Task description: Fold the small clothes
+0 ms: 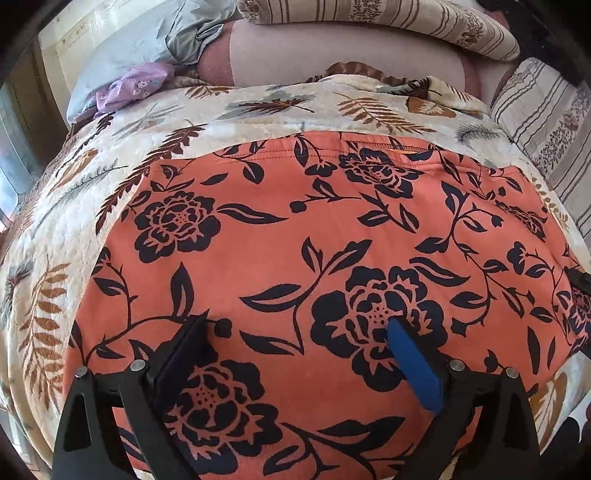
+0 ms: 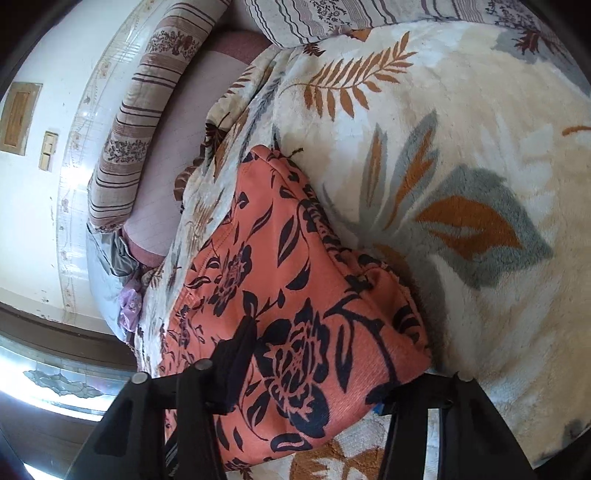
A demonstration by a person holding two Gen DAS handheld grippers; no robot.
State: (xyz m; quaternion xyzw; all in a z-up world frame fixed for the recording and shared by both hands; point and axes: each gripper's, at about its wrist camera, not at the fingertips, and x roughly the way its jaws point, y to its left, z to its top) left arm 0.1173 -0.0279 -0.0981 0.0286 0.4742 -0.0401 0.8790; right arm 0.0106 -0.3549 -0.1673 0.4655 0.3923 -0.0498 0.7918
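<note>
**Orange floral garment spread on bed, a gripper at each side**

A bed [image 1: 351,48] fills both views, covered by a cream blanket [image 1: 122,177] printed with brown and grey leaves. Striped quilts [image 1: 424,26] are bunched along its far edge, and a grey pillow [image 1: 122,51] lies at the far left in the left wrist view with a small lilac cloth [image 1: 133,86] against it.

The garment [image 1: 295,236], orange with dark blue flowers and vines, lies flat on the blanket near the front edge of the bed, its stitched hem [image 1: 280,157] turned toward the quilts. In the right wrist view its near corner is raised off the blanket in a rounded fold, while the rest stays flat.

The left gripper [image 1: 299,325] hangs over the middle of the garment with its jaws wide apart, the blue-padded fingers [image 1: 410,365] close above the cloth with nothing between them; whether the tips touch the fabric cannot be told.

The right gripper [image 2: 314,369] has the raised corner of the garment between its jaws, which stand about half open. The left finger [image 2: 236,362] lies against the cloth; the right finger is mostly hidden behind the fold, so a firm pinch cannot be confirmed.
</note>
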